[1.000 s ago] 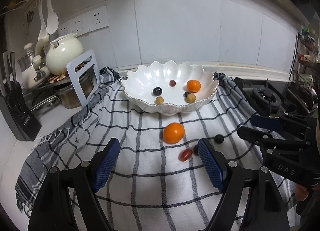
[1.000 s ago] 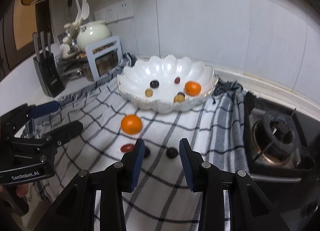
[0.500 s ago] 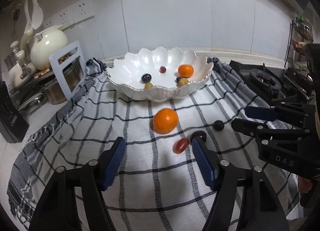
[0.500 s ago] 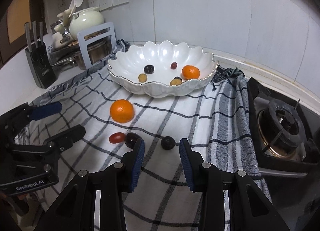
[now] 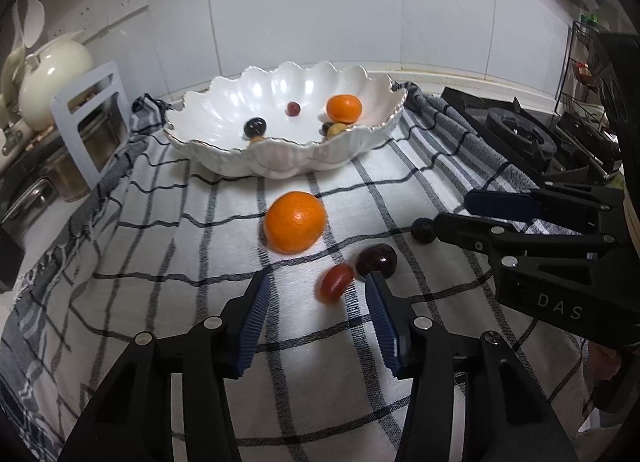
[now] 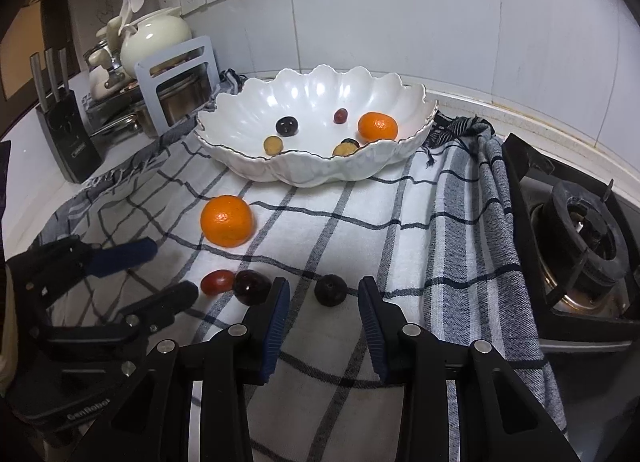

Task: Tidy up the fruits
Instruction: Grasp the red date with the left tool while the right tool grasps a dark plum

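A white scalloped bowl (image 5: 280, 149) (image 6: 304, 175) holds an orange (image 5: 344, 107), dark grapes and small yellow fruits. On the checked cloth (image 5: 200, 229) lie a loose orange (image 5: 295, 221) (image 6: 227, 220), a red cherry tomato (image 5: 335, 283) (image 6: 217, 282), a dark grape (image 5: 376, 259) (image 6: 250, 286) and a small dark fruit (image 5: 423, 229) (image 6: 330, 290). My left gripper (image 5: 318, 286) (image 6: 172, 272) has its jaws closing, with the tomato between the tips and untouched. My right gripper (image 6: 324, 290) (image 5: 452, 213) stands open, straddling the small dark fruit without contact.
A gas stove (image 6: 580, 234) borders the cloth on the right. At the left stand a knife block (image 6: 68, 133), a steel pot behind a grey rack (image 6: 180, 81) and a cream teapot (image 6: 154, 37). A tiled wall runs behind the bowl.
Both grippers have sunk and come forward toward the loose fruits. The left jaws have narrowed around the cherry tomato. The right gripper now has the small dark fruit between its tips.
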